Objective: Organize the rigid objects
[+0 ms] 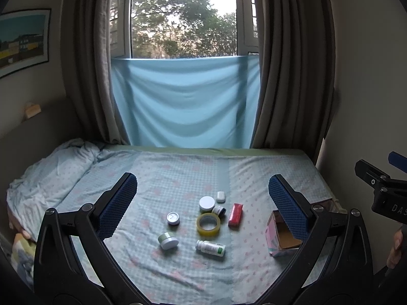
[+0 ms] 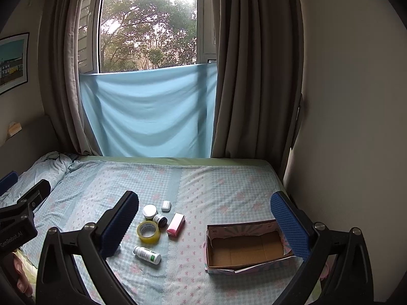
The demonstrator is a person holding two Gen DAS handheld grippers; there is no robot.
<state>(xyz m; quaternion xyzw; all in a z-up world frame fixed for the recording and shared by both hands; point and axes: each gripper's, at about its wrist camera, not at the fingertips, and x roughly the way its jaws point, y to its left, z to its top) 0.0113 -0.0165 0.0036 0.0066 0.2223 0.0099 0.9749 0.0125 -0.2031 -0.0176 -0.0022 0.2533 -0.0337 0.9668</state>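
Small objects lie on the bed: a yellow tape roll [image 1: 208, 224] [image 2: 148, 231], a white pill bottle [image 1: 210, 247] [image 2: 147, 254] on its side, a red-pink box [image 1: 235, 214] [image 2: 176, 224], a white-lidded jar [image 1: 206, 203] [image 2: 149, 211], a small dark jar [image 1: 219, 210] [image 2: 160, 219], a white case [image 1: 221, 196] [image 2: 166, 206], a round tin [image 1: 173, 218] and a green-white jar [image 1: 168, 240]. An open cardboard box [image 2: 245, 247] [image 1: 283, 236] sits to their right, nothing in it. My left gripper [image 1: 203, 198] is open above the objects. My right gripper [image 2: 204, 212] is open above the bed.
A crumpled blanket [image 1: 51, 172] lies at the bed's left. Curtains [image 2: 254, 76] and a blue sheet [image 1: 185, 101] hang over the window behind the bed. A wall [image 2: 356, 127] borders the bed's right side.
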